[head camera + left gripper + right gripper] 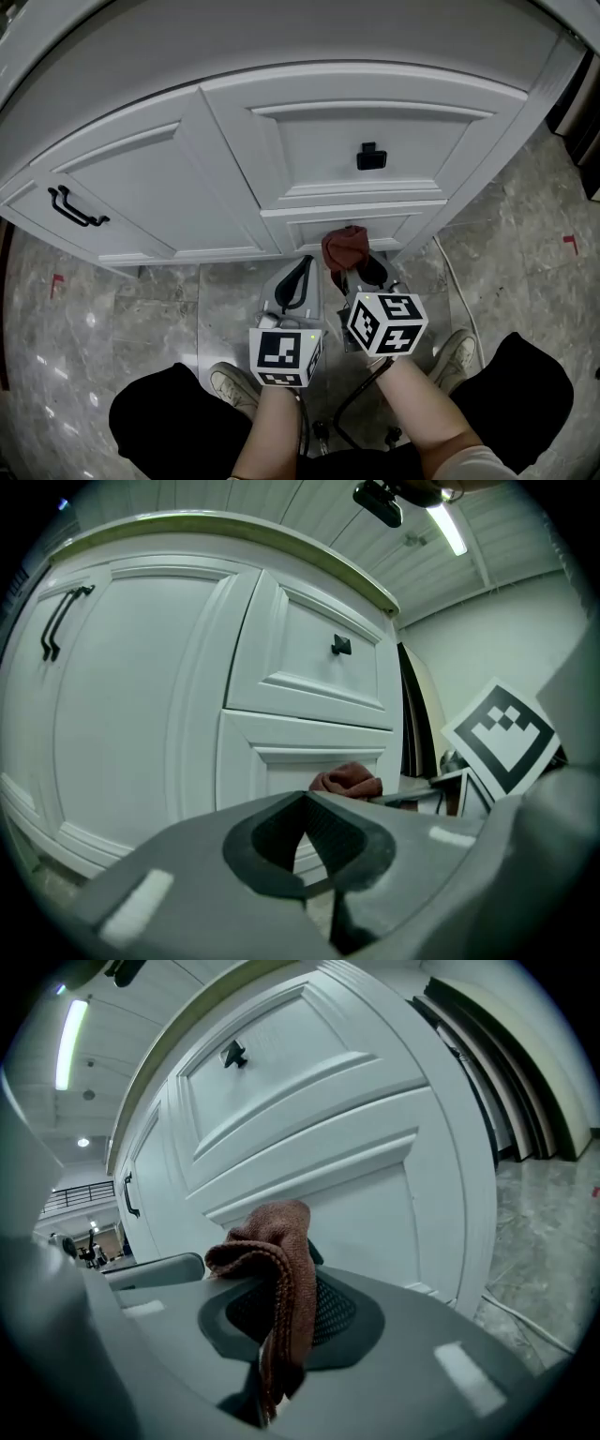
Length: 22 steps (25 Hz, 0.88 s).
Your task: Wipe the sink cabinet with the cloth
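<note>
The white sink cabinet [309,141] curves across the top of the head view. It has a left door with a black bar handle [75,206] and a drawer with a black knob [371,157]. My right gripper [356,270] is shut on a rust-brown cloth [344,246], which is bunched close to the cabinet's lower panel [352,225]; contact cannot be told. In the right gripper view the cloth [277,1269] drapes over the closed jaws and hides the tips. Beside it on the left, my left gripper [300,272] is shut and empty; its closed tips [305,801] point at the cabinet [141,686].
Grey marble floor [150,319] lies below the cabinet. The person's shoes [230,384] and knees are near the bottom. A light cable [459,281] runs along the floor at the right. Dark furniture [581,103] stands at the right edge. Small red marks [570,242] dot the floor.
</note>
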{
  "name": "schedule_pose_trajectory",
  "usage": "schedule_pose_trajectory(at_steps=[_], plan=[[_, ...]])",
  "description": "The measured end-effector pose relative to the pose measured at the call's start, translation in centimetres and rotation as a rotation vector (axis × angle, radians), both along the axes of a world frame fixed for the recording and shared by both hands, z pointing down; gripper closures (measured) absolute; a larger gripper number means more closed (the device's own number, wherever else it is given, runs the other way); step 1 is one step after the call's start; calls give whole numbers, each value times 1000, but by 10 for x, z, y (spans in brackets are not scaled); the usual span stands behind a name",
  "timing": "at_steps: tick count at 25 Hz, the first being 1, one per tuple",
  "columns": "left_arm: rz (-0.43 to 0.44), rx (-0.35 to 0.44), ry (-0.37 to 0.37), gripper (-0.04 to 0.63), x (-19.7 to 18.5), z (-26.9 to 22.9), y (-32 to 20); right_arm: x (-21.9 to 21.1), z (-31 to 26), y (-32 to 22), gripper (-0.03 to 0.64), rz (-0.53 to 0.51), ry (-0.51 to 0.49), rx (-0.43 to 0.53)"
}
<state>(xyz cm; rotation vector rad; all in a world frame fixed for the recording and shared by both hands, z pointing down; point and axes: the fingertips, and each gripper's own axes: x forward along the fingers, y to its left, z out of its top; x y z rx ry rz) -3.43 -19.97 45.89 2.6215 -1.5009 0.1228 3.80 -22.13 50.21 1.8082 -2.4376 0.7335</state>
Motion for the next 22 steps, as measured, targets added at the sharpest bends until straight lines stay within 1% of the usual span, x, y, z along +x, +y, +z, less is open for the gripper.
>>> schedule_pose_trajectory(at_steps=[3, 11, 14, 16, 20, 22], plan=[[11, 7, 6, 595, 9, -3, -2, 12, -10, -1, 535, 41, 2, 38], [38, 10, 7, 595, 27, -1, -4, 42, -6, -9, 537, 120, -7, 25], [40, -1, 7, 595, 29, 3, -5, 45, -2, -19, 537, 93, -42, 14], [40, -6, 5, 595, 30, 5, -5, 45, -2, -21, 537, 85, -51, 25], [34, -8, -5, 595, 32, 8, -8, 47, -3, -22, 535, 68, -17, 63], [33, -11, -10, 595, 34, 10, -8, 51, -2, -21, 535, 50, 34, 84]])
